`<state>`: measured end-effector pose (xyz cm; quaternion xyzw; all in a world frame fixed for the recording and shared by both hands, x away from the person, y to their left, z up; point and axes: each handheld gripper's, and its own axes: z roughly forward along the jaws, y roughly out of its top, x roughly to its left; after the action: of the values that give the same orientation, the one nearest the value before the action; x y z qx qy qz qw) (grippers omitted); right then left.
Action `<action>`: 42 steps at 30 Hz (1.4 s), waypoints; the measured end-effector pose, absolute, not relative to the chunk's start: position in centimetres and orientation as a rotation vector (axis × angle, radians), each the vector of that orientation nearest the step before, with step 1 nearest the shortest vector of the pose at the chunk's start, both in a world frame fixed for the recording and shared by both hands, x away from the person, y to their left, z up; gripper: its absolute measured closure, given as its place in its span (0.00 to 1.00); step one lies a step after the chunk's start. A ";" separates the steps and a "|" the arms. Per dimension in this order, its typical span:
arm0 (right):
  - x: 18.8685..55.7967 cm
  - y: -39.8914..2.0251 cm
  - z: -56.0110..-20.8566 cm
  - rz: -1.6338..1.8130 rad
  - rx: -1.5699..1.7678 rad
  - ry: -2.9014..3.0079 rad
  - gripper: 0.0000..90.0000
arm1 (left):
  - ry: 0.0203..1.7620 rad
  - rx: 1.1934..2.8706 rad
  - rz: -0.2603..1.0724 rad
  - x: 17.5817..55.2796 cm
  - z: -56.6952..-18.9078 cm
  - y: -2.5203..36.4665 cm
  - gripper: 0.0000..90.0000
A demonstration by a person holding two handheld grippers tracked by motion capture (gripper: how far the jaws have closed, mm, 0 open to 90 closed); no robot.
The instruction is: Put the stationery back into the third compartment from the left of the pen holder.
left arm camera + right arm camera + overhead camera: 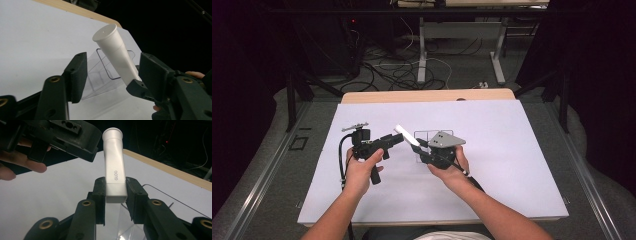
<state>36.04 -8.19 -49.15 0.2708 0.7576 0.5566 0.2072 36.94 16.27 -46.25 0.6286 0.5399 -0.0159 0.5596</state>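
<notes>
The right gripper point(115, 192) clamps the white tube point(114, 167) cap-up toward eleven o'clock so the left gripper point(112, 75), jaws apart around it, can take the cap.

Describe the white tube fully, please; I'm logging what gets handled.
The white tube looks like matte plastic: a round cap end up, a flat crimped end below, "GLOO" printed on its side. The right tool clamps its flat end, holding it tilted above the table. The left tool's jaws stand either side, not touching.
</notes>
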 end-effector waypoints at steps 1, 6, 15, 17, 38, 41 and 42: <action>36.0 -8.2 -49.1 1.559 0.756 2.102 0.79 | 1.270 1.481 -0.058 37.0 -46.3 16.2 0.50; 36.0 -8.4 -49.0 1.560 0.764 2.102 0.79 | 1.264 1.479 -0.043 37.3 -46.4 15.8 0.55; 36.0 -8.4 -49.1 1.577 0.764 2.099 0.79 | 1.286 1.449 -0.158 37.9 -46.6 14.8 0.62; 36.0 -8.4 -49.1 1.583 0.766 2.091 0.79 | 1.300 1.444 -0.163 38.0 -46.7 14.6 0.64; 36.2 -8.6 -49.3 1.671 0.806 2.080 0.79 | 1.318 1.377 -0.279 38.5 -47.3 13.9 0.70; 36.1 -8.6 -49.2 1.660 0.810 2.090 0.79 | 1.320 1.362 -0.289 38.6 -47.3 13.9 0.71; 36.1 -8.6 -49.3 1.671 0.810 2.079 0.79 | 1.321 1.357 -0.294 38.6 -47.3 13.9 0.71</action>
<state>36.12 -8.62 -49.26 0.2861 0.7341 0.5900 0.1764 38.58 13.92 -47.31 0.5795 0.5639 -0.1256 0.5748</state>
